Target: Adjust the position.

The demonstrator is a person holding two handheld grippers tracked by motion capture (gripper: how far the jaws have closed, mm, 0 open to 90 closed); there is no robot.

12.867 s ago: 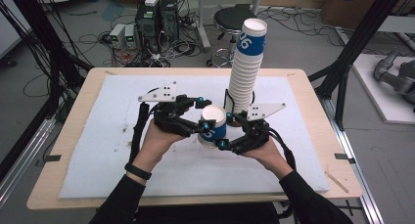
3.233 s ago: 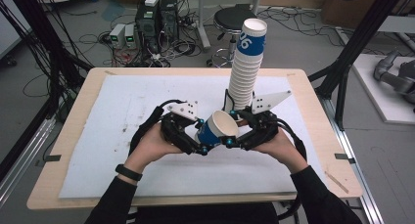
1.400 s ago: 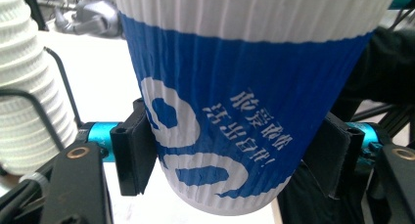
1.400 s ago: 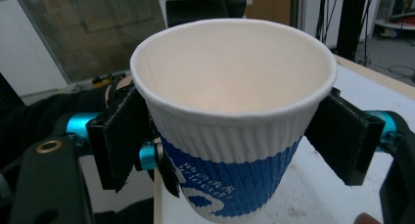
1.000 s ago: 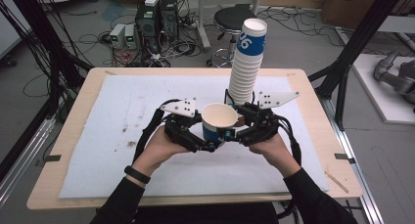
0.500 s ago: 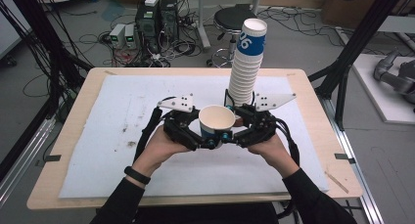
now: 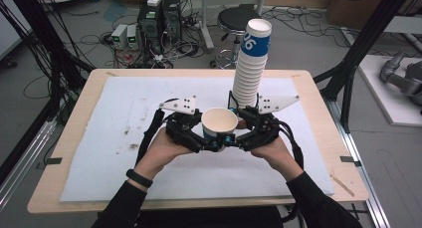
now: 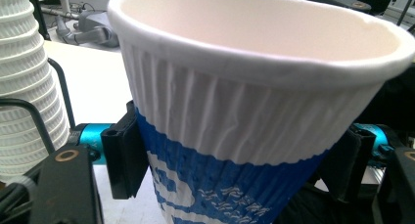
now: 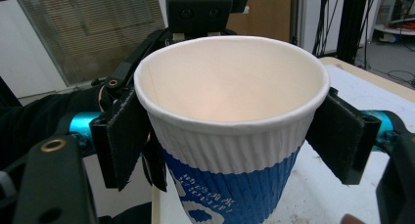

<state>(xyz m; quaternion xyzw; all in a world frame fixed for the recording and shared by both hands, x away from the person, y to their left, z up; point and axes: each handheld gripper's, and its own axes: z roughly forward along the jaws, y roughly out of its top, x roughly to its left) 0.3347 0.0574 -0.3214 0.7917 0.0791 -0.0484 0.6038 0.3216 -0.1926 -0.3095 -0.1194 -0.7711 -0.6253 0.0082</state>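
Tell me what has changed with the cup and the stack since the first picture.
The paper cup, upside down at first, was tipped over and now stands mouth up between the left hand-held gripper and right hand-held gripper, whose jaws have just shifted around it. The cup stack and both hands kept their places.

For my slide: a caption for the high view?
Both grippers hold an upright paper cup before a tall cup stack.

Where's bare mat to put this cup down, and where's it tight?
Free: the white mat to the left of the left gripper, out to its left edge, and the front strip between the forearms and the near table edge. Tight: behind the cup, where the cup stack stands close by the right gripper.
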